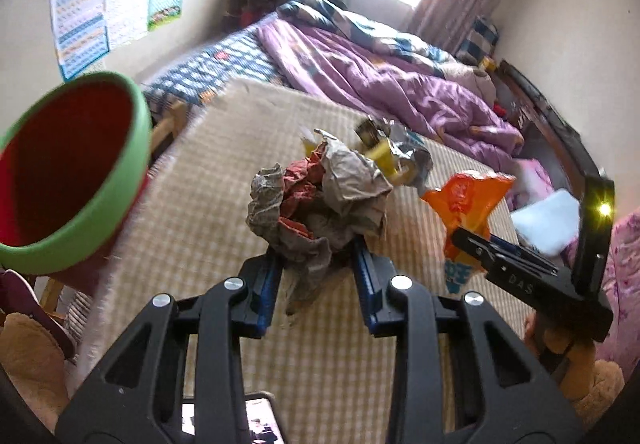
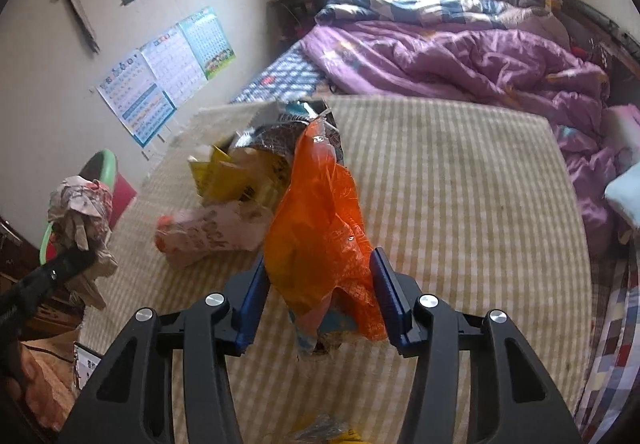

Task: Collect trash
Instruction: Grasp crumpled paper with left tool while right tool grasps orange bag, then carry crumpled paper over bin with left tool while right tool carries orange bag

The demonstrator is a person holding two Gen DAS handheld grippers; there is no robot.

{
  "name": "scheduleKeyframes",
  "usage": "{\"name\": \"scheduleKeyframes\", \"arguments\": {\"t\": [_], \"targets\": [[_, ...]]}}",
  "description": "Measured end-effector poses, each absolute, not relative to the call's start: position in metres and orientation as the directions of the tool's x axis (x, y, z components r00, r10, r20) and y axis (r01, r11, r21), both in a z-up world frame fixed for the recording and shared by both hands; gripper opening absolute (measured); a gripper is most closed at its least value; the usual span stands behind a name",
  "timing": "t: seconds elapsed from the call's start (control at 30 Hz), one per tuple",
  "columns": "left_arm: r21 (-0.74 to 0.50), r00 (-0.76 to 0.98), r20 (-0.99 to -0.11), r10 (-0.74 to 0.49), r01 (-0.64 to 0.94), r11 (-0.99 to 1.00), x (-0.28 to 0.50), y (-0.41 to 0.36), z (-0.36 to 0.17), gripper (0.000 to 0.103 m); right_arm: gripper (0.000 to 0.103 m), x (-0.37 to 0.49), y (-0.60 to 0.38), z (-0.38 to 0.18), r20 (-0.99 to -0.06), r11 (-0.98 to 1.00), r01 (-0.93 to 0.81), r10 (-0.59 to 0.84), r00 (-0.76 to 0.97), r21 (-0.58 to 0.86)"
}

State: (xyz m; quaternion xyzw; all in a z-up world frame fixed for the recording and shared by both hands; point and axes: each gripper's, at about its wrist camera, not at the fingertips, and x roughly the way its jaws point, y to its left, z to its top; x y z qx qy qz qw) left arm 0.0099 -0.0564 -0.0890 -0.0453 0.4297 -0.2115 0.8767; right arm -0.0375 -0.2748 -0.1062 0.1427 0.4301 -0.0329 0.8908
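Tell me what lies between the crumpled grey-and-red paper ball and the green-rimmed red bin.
Nothing: in the left wrist view only bare checked mat separates the crumpled paper ball, clamped in the left gripper, from the green-rimmed red bin.

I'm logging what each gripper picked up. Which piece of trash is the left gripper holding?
The crumpled grey-and-red paper ball, pinched in the left gripper. The orange wrapper sits in the right gripper; other wrappers lie on the checked mat.
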Motion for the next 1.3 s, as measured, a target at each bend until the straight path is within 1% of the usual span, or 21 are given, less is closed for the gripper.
{"name": "scheduleKeyframes", "arguments": {"t": [0.17,0.33,0.47,0.73,1.03,1.3], "targets": [[-0.213,0.603,-0.711,-0.362,0.306,0.928,0.009,-0.04,-0.074,0.032,0.049,-0.043,-0.265,-0.08,-0.711,0.959,0.151,0.069,0.699,0.241],[-0.185,0.629,-0.703,-0.333,0.29,0.939,0.008,-0.03,-0.07,0.032,0.049,-0.043,-0.247,-0.06,-0.66,0.965,0.094,0.094,0.746,0.244],[-0.185,0.634,-0.701,-0.326,0.28,0.942,0.007,-0.024,-0.07,0.032,0.048,-0.039,-0.237,-0.055,-0.657,0.971,0.064,0.107,0.746,0.231],[-0.18,0.648,-0.697,-0.307,0.257,0.949,0.007,-0.016,-0.069,0.032,0.048,-0.042,-0.241,-0.053,-0.655,0.965,0.072,0.114,0.747,0.251],[-0.132,0.688,-0.677,-0.26,0.233,0.963,0.003,-0.012,-0.063,0.032,0.048,-0.039,-0.212,-0.046,-0.627,0.958,-0.021,0.204,0.752,0.287],[-0.118,0.71,-0.671,-0.214,0.182,0.976,0.008,0.005,-0.061,0.032,0.048,-0.027,-0.178,-0.042,-0.617,0.95,-0.109,0.275,0.737,0.293]]}}
